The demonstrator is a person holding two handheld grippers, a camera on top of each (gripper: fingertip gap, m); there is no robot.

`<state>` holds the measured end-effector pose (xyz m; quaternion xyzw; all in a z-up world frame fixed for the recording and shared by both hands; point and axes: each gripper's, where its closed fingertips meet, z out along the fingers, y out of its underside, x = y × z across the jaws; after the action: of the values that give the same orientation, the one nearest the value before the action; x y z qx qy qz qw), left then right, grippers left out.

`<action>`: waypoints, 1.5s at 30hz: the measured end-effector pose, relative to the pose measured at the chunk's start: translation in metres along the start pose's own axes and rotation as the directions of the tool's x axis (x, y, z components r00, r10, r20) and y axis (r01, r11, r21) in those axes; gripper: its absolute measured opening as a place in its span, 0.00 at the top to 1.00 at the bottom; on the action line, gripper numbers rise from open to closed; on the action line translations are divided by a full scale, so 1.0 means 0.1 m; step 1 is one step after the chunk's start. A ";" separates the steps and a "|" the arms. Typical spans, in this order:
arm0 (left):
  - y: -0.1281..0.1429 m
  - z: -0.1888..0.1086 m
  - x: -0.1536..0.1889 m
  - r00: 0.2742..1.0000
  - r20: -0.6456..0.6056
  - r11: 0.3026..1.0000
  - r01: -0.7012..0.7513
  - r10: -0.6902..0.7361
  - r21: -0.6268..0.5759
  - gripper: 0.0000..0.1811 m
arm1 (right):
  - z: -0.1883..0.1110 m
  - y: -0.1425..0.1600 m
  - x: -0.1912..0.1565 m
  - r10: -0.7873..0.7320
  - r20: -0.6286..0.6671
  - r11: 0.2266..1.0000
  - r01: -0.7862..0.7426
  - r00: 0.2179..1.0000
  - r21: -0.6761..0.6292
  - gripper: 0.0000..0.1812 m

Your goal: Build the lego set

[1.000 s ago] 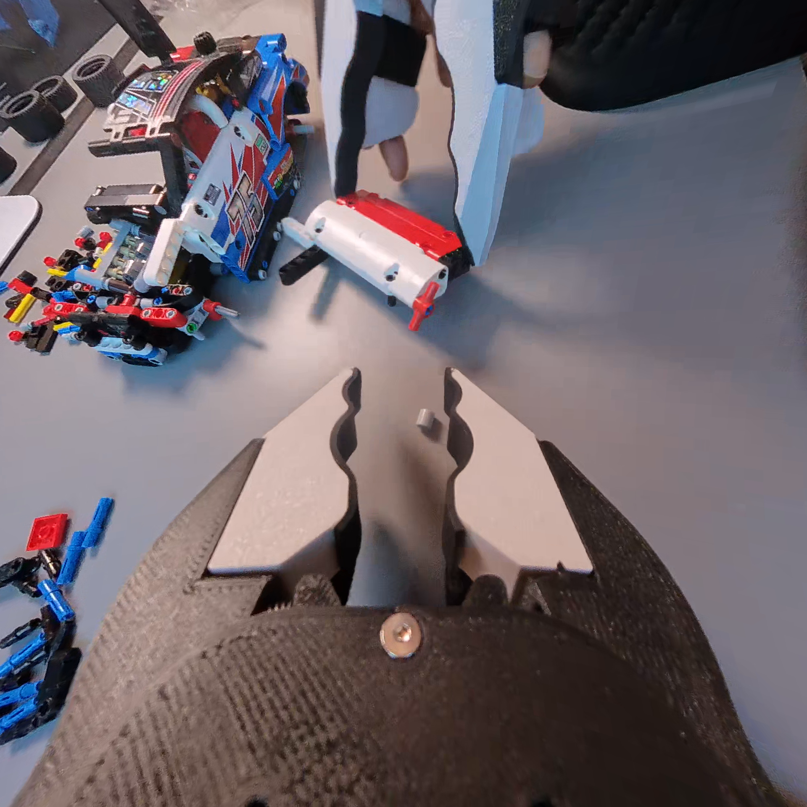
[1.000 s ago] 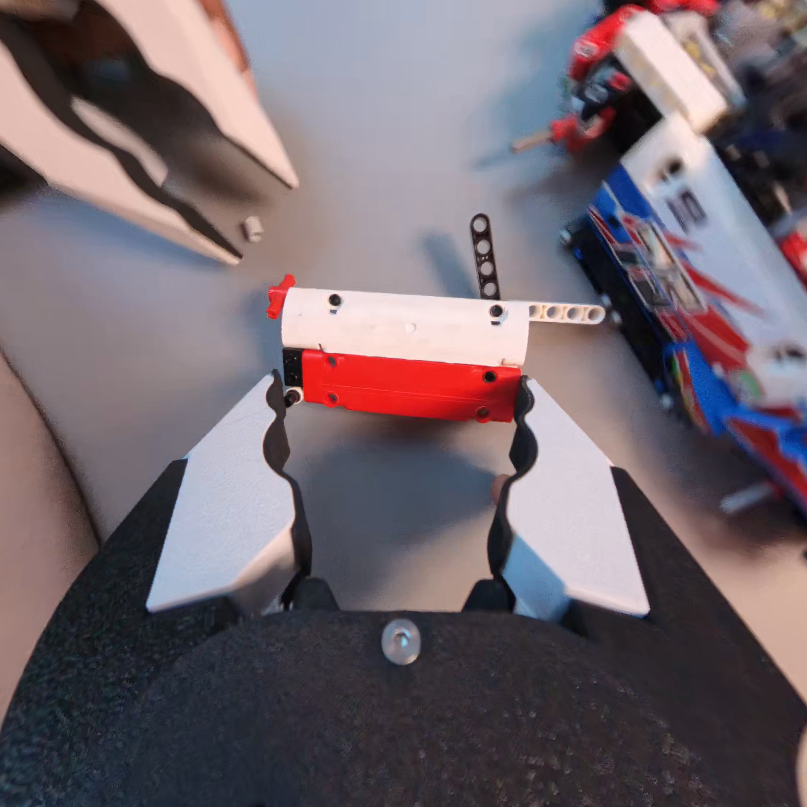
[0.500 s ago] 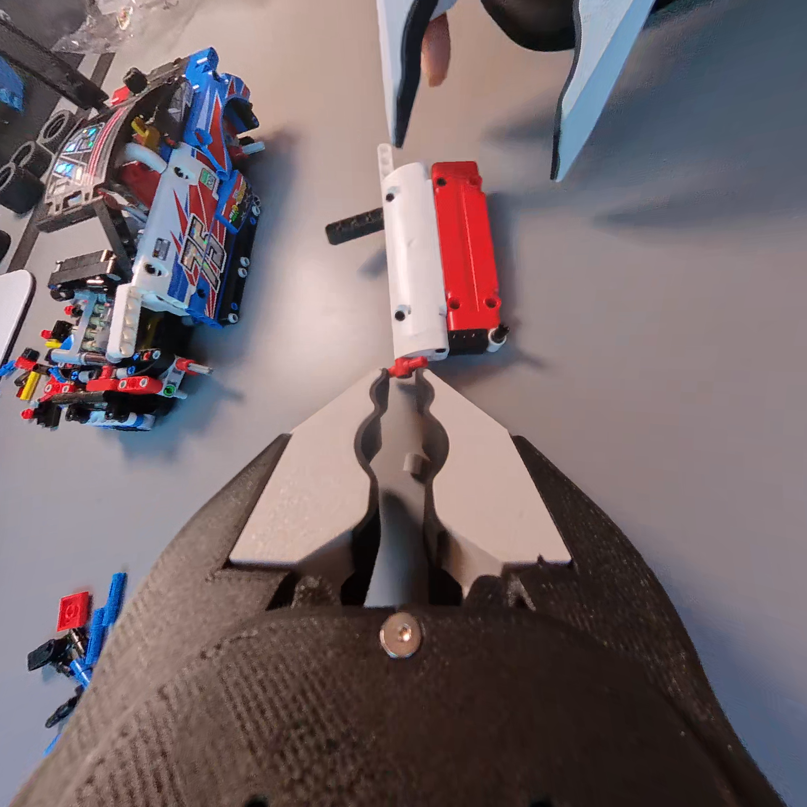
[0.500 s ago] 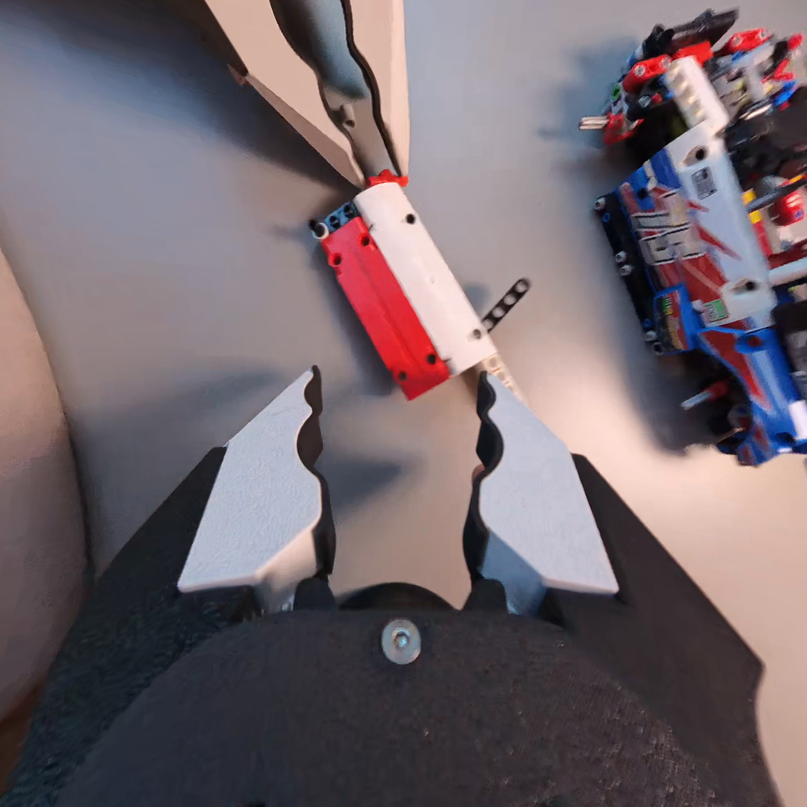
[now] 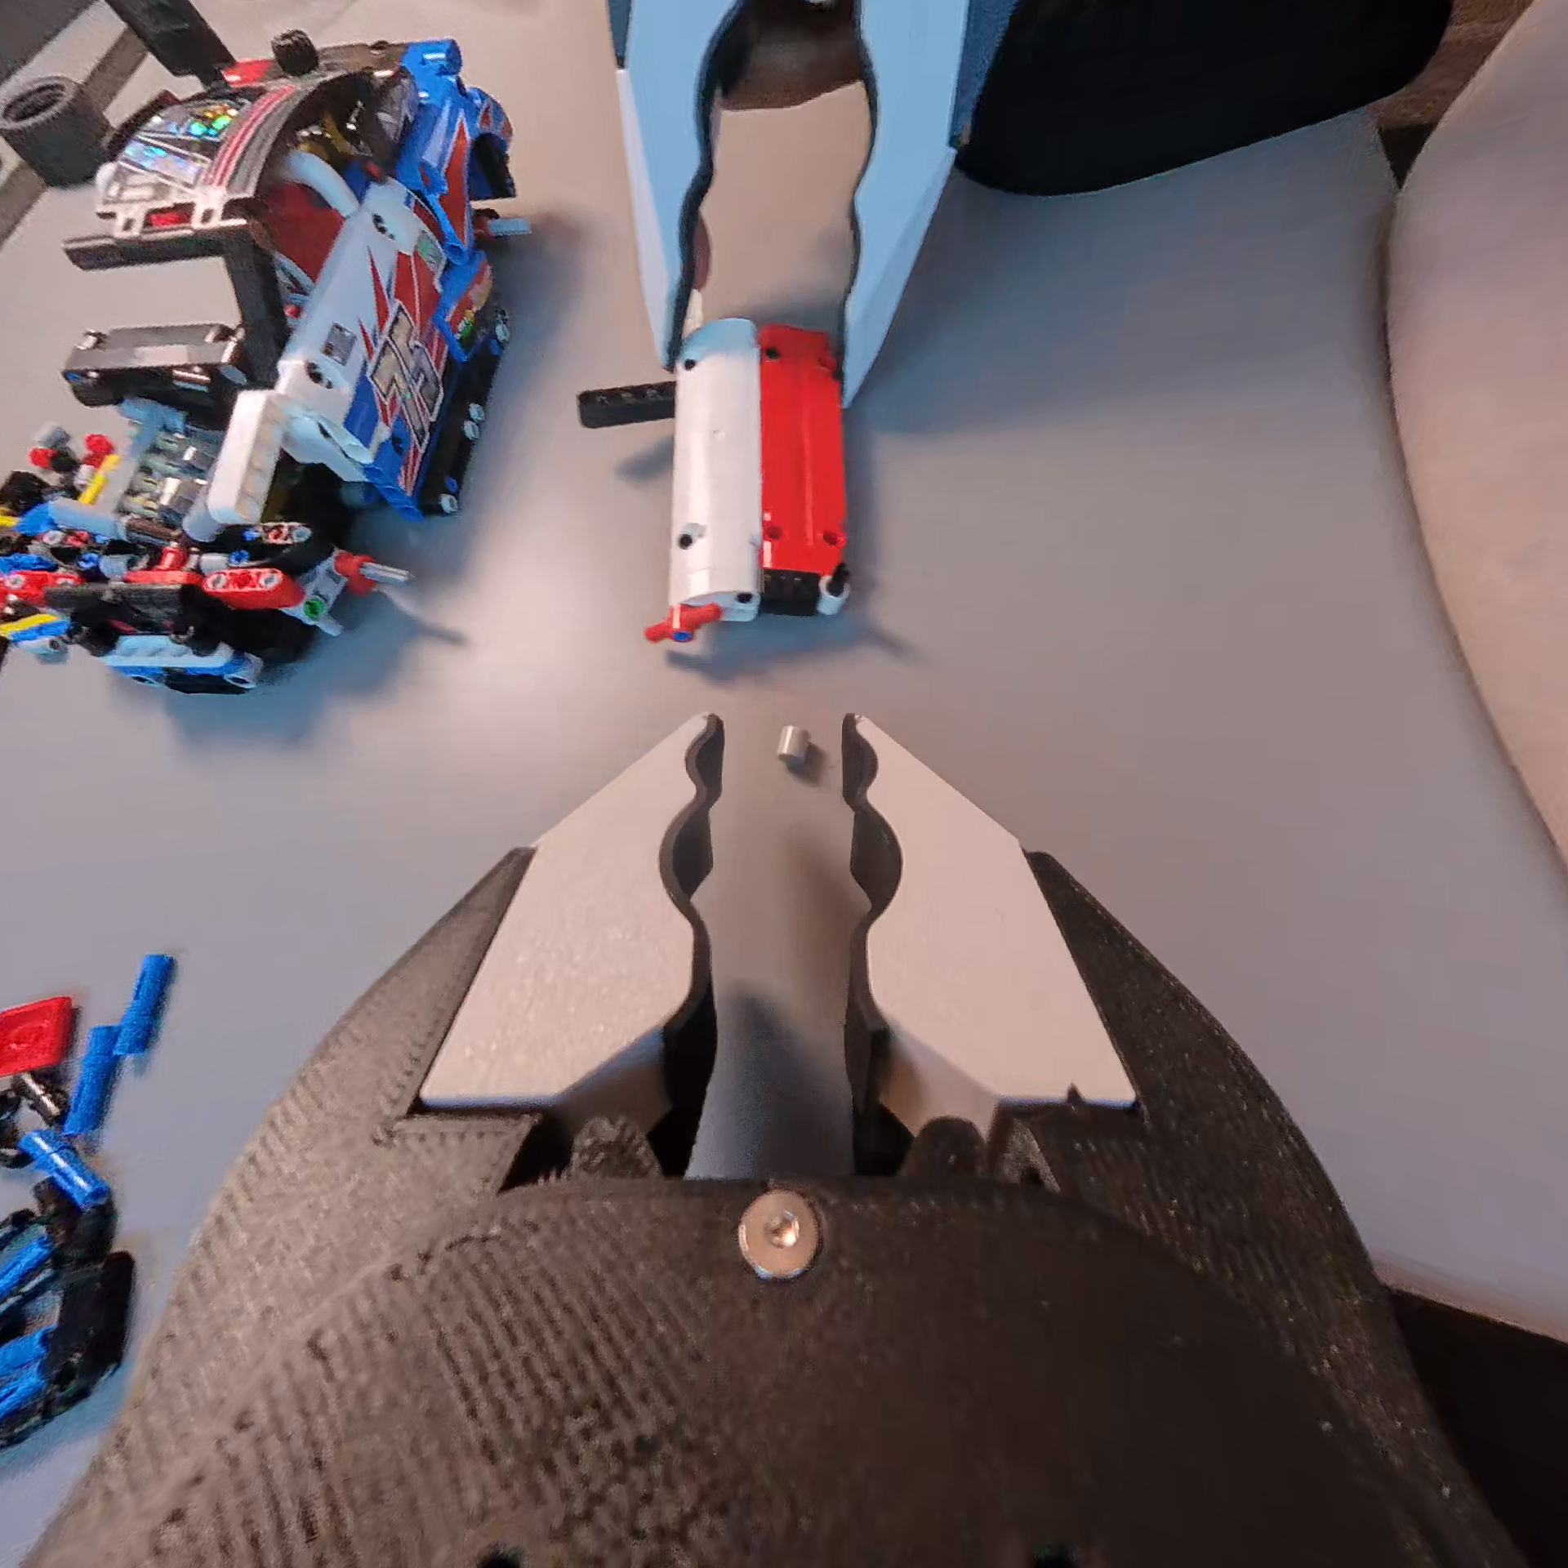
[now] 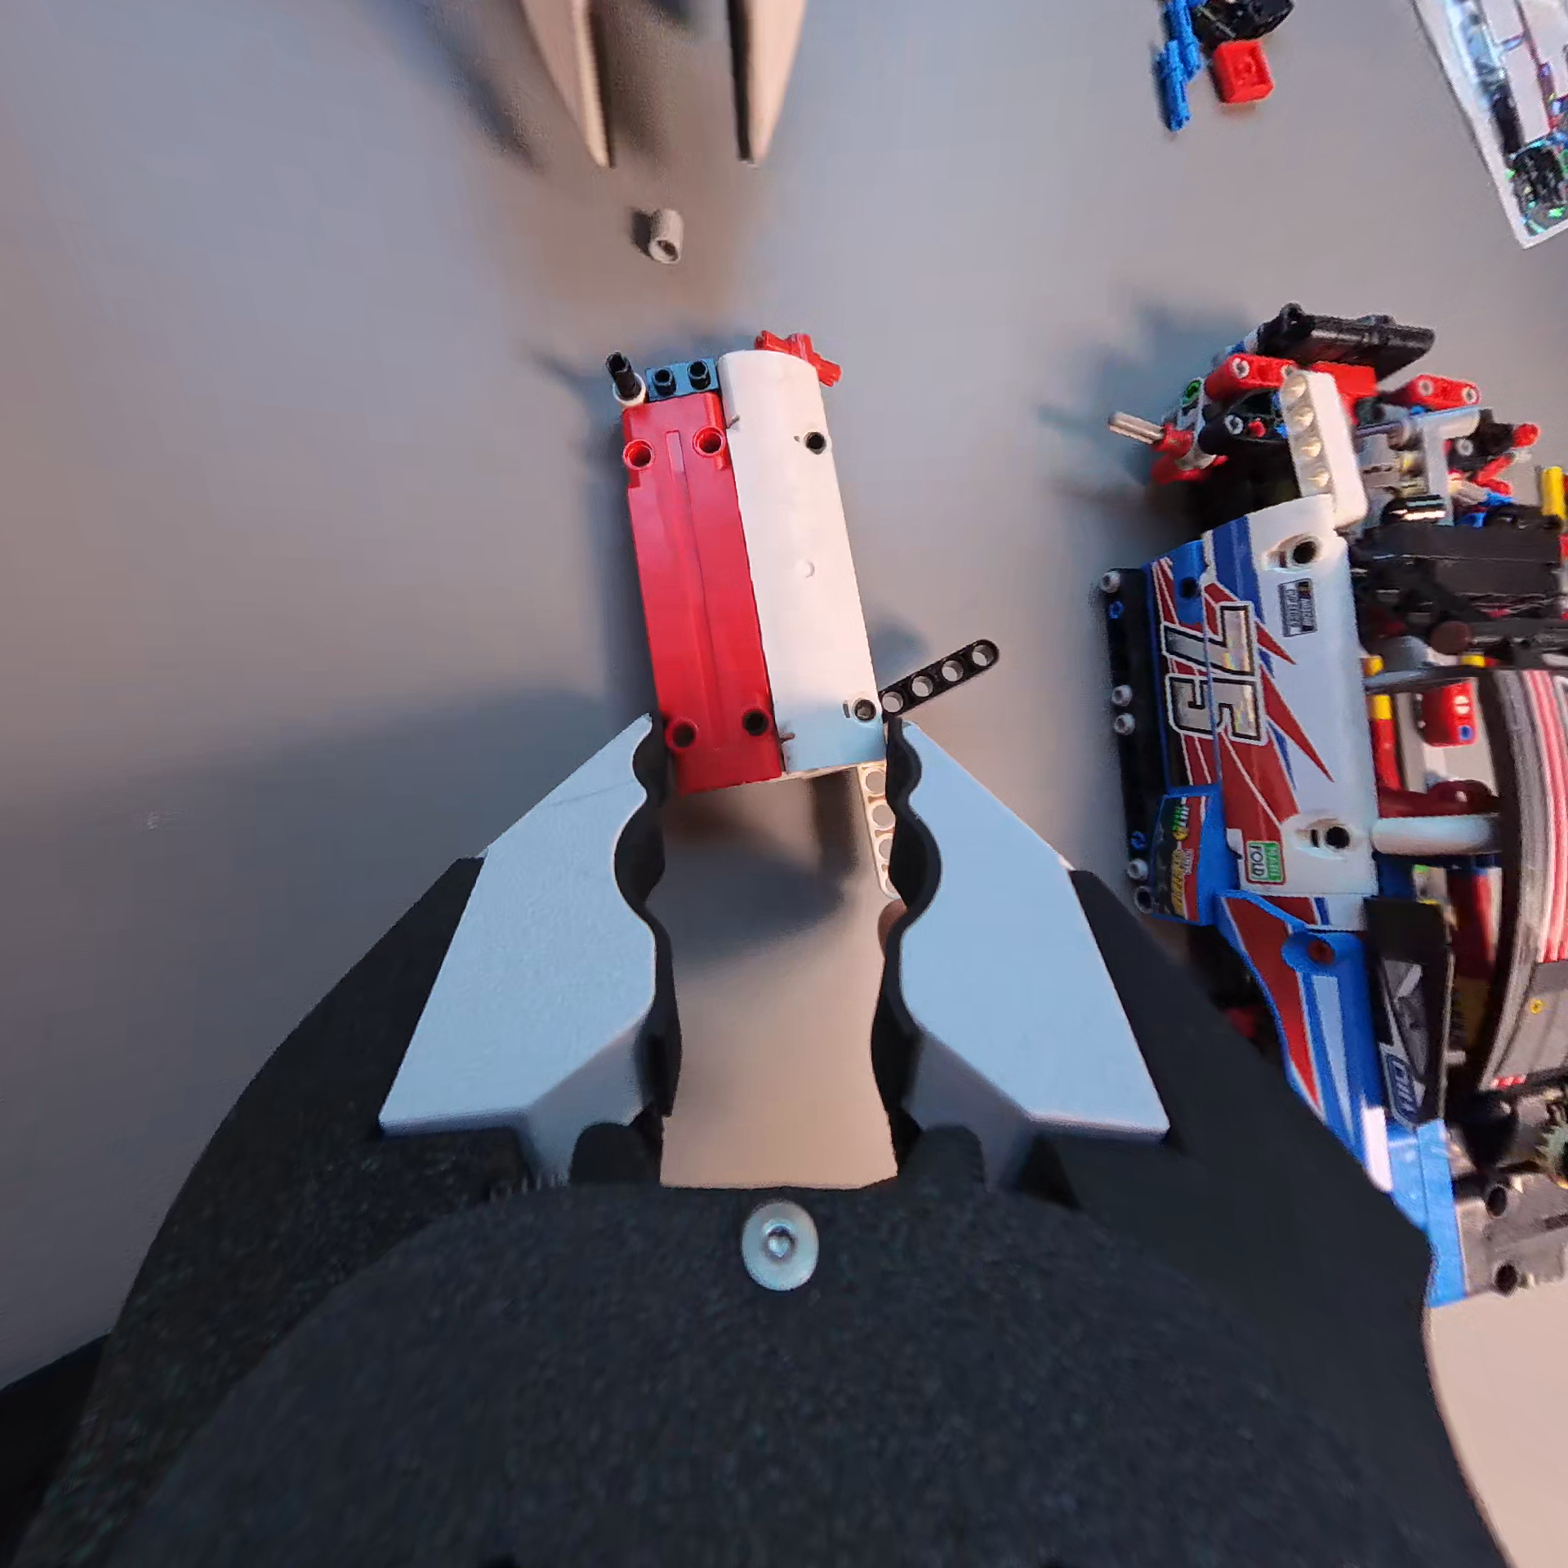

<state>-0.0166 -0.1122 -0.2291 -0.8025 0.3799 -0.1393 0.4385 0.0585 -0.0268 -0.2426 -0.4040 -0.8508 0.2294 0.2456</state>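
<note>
A red and white panel assembly (image 5: 747,475) lies on the grey table (image 5: 1103,594), with a red pin at one end and a black beam sticking out sideways. My right gripper (image 6: 774,747) holds its near end (image 6: 747,577), one fingertip against each long side. In the left wrist view the right gripper (image 5: 761,373) is at the assembly's far end. My left gripper (image 5: 779,730) is open and empty, a short way from the pin end. A small grey bushing (image 5: 795,747) lies on the table between its tips. It also shows in the right wrist view (image 6: 660,235), below the left gripper (image 6: 677,157).
A part-built blue, white and red truck (image 5: 365,339) stands beside the assembly, on the right in the right wrist view (image 6: 1273,721). Loose blue, red and black pieces (image 5: 76,1086) lie at the table's left. A black tyre (image 5: 47,127) and a printed sheet (image 6: 1519,110) lie farther off. A beige padded edge (image 5: 1485,509) borders the table. Some 12 centimetres of space lies between my two pairs of fingers.
My right gripper has swung in line with the assembly and narrowed its jaws onto its end. My left gripper has drawn back from the red pin and opened wider.
</note>
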 end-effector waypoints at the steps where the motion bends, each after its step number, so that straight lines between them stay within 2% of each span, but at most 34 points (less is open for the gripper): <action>1: 0.03 -0.01 0.00 1.000 -0.006 1.000 0.006 -0.006 -0.006 0.86 | 0.02 0.00 0.05 0.007 -0.003 1.000 -0.007 1.000 -0.001 0.73; 7: 0.15 0.07 -0.01 1.000 0.009 0.996 -0.029 0.030 -0.089 0.89 | 0.11 -0.06 0.19 -0.070 0.003 0.997 0.070 0.998 -0.017 0.73; 11: 0.14 0.11 0.02 0.998 0.000 0.993 -0.059 0.059 -0.099 0.97 | 0.12 -0.08 0.19 -0.104 0.017 0.995 0.104 0.994 -0.003 0.73; 15: 0.12 0.13 -0.02 0.999 0.022 0.995 -0.047 0.049 -0.093 0.97 | 0.08 -0.12 0.23 -0.103 0.004 0.994 0.102 0.995 0.040 0.71; 18: -0.19 0.05 0.00 0.997 -0.026 0.993 0.068 -0.066 0.094 0.97 | -0.12 -0.39 0.24 -0.073 -0.033 0.977 0.078 0.997 0.196 0.71; 22: -0.71 -0.09 0.16 0.962 -0.224 0.914 0.228 -0.157 0.335 0.97 | -0.38 -0.92 -0.10 -0.099 -0.012 0.876 0.093 0.995 0.474 0.80; 26: -0.92 -0.09 0.28 0.921 -0.352 0.870 0.304 -0.165 0.388 0.97 | -0.43 -1.15 -0.33 -0.175 -0.025 0.829 0.161 0.984 0.535 0.88; 29: -0.96 -0.10 0.33 0.908 -0.386 0.856 0.324 -0.162 0.402 0.97 | -0.42 -1.17 -0.39 -0.210 -0.023 0.831 0.191 0.977 0.523 0.91; 32: -0.95 -0.09 0.34 0.911 -0.380 0.863 0.316 -0.160 0.393 0.97 | -0.43 -1.19 -0.40 -0.212 -0.028 0.823 0.194 0.977 0.534 0.96; 40: -0.92 -0.08 0.33 0.908 -0.384 0.867 0.319 -0.165 0.382 0.97 | -0.38 -1.17 -0.39 -0.208 -0.020 0.835 0.188 0.978 0.516 0.98; 43: -0.79 -0.06 0.13 0.952 -0.263 0.904 0.244 -0.155 0.350 0.85 | -0.36 -1.09 -0.30 -0.164 -0.006 0.861 0.146 0.986 0.487 0.98; 45: -0.54 0.00 -0.11 0.985 -0.118 0.955 0.154 -0.127 0.252 0.78 | -0.33 -0.98 -0.26 -0.144 0.014 0.889 0.123 0.989 0.441 0.98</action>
<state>0.0026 -0.0865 -0.1837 -0.7550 0.3217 -0.2588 0.5094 0.0362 -0.0970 -0.1657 -0.2734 -0.8084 0.4069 0.3259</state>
